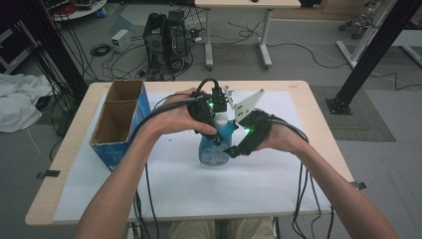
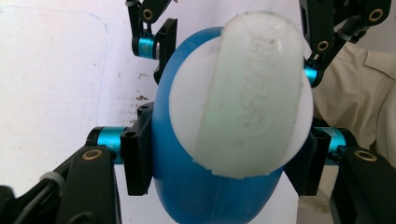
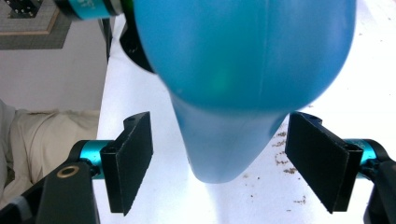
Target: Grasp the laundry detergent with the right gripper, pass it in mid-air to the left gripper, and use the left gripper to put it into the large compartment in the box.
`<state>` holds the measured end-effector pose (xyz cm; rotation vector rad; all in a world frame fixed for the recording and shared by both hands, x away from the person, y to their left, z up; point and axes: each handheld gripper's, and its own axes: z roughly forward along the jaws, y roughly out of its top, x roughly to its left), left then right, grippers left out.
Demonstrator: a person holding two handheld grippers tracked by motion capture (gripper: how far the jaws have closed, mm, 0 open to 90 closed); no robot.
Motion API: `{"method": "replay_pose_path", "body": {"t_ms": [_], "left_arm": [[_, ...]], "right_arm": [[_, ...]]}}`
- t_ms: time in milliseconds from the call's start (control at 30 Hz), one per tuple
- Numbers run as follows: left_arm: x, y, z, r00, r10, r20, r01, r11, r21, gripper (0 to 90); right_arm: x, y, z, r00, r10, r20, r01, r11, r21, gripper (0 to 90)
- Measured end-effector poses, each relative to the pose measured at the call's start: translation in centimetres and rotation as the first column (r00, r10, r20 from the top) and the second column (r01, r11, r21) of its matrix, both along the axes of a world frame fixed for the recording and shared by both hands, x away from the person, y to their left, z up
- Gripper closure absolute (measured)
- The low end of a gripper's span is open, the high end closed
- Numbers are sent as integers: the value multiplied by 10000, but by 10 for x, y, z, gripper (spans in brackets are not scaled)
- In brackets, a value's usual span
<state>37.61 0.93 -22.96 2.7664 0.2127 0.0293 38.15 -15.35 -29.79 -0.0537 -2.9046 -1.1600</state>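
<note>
A blue bottle [image 1: 213, 149] with a white cap [image 2: 243, 88] stands on the white sheet at the table's middle. My left gripper [image 1: 215, 130] comes down from above and is shut on the bottle; in the left gripper view both pads [image 2: 137, 158] press against the blue body [image 2: 187, 186] just under the cap. My right gripper [image 1: 234, 149] sits low at the bottle's right side and is open. In the right gripper view its jaws straddle the bottle [image 3: 233, 70] with a gap on each side.
An open cardboard box [image 1: 119, 119] with two compartments stands at the table's left, close to the left forearm. A white sheet [image 1: 199, 189] covers most of the wooden table [image 1: 64, 164]. Beyond the far edge, computer towers [image 1: 164, 40] and cables lie on the floor.
</note>
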Motion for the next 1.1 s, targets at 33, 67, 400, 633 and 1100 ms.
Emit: {"method": "replay_pose_path", "body": {"t_ms": [33, 67, 400, 633, 1100], "left_arm": [[0, 1, 0, 10000, -22, 23, 22, 10000, -5, 369], [0, 2, 1, 10000, 90, 19, -90, 9999, -66, 369], [0, 5, 3, 9999, 161, 38, -161, 9999, -54, 369], [1, 10, 8, 9994, 351, 30, -351, 9994, -45, 369], [9, 32, 51, 9686, 2422, 556, -2431, 9700, 86, 370]], "right_arm": [[0, 1, 0, 10000, 20, 65, -21, 10000, 61, 226], [0, 0, 0, 10000, -22, 32, 21, 10000, 28, 226], [-1, -5, 5, 9994, -327, 77, 328, 9994, -139, 181], [0, 2, -1, 10000, 43, 75, -43, 10000, 61, 131], [17, -52, 27, 9436, -3119, 1108, 3255, 9353, -1390, 131]]}}
